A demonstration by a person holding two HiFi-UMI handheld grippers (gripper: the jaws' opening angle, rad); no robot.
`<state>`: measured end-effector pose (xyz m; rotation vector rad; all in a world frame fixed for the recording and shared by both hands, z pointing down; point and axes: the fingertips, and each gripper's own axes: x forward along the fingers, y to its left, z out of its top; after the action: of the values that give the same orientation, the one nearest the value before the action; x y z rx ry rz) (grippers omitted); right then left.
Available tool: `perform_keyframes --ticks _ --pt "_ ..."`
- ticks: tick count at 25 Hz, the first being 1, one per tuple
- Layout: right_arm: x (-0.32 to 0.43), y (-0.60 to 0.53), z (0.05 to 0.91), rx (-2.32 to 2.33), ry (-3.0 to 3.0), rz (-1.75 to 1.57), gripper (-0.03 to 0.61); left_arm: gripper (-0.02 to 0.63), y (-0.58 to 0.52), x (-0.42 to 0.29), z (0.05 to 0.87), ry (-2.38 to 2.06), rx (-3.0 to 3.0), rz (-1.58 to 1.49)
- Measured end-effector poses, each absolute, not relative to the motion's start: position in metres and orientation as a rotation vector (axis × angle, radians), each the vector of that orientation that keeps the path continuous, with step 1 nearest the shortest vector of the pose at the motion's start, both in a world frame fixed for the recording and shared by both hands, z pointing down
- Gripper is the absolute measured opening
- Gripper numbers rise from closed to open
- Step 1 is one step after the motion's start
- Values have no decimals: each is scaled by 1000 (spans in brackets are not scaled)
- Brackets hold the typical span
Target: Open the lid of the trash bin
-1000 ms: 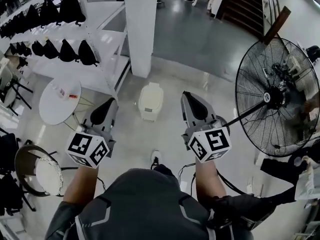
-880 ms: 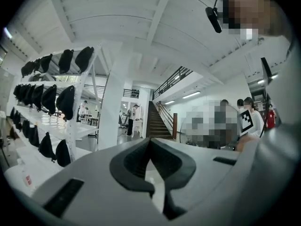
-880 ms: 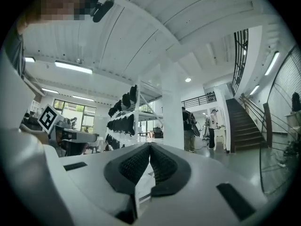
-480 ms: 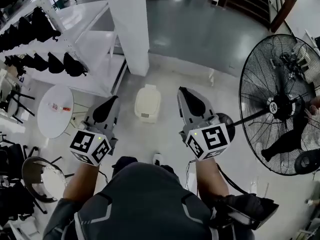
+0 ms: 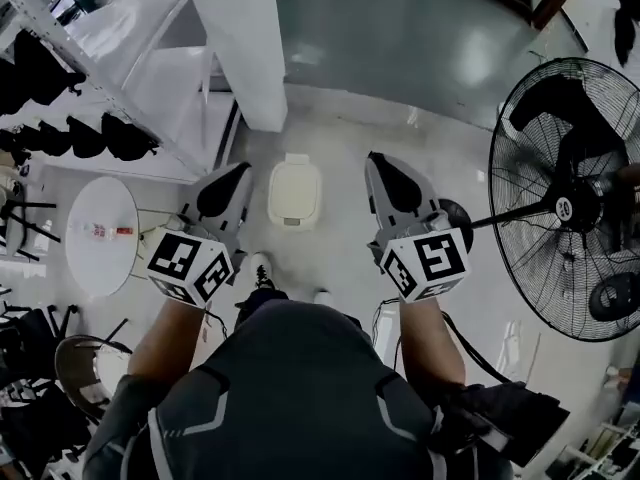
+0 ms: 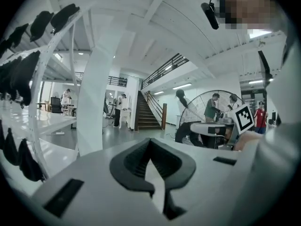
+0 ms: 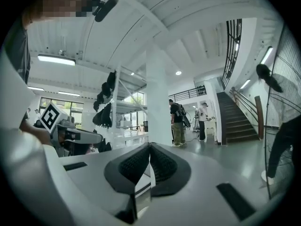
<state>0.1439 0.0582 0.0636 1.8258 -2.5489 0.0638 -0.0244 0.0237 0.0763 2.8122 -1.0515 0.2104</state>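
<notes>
- Down on the floor, the cream trash bin [image 5: 294,190] stands with its lid closed, near the foot of a white pillar [image 5: 245,43].
- Left gripper [image 5: 238,176] — jaws pressed together, nothing between them — shows left of the bin in the head view, clear of it.
- Right gripper [image 5: 380,165] — likewise closed and empty — shows at the bin's right.

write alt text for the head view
Seen from above, a person holds the left claw and right claw, both shut and empty, either side of a closed cream trash bin on the floor. A white pillar stands beyond, a black pedestal fan at right, a round white table at left.
</notes>
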Motion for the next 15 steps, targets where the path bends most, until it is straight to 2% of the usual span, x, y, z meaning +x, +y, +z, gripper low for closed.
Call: perform_keyframes --ticks 9,15 --pt "106 -18 139 1814 -2406 217 26 8 -63 -49 143 -938 2794 342" --pt "94 -56 208 1825 -2307 300 26 8 -99 -53 223 -839 2717 488"
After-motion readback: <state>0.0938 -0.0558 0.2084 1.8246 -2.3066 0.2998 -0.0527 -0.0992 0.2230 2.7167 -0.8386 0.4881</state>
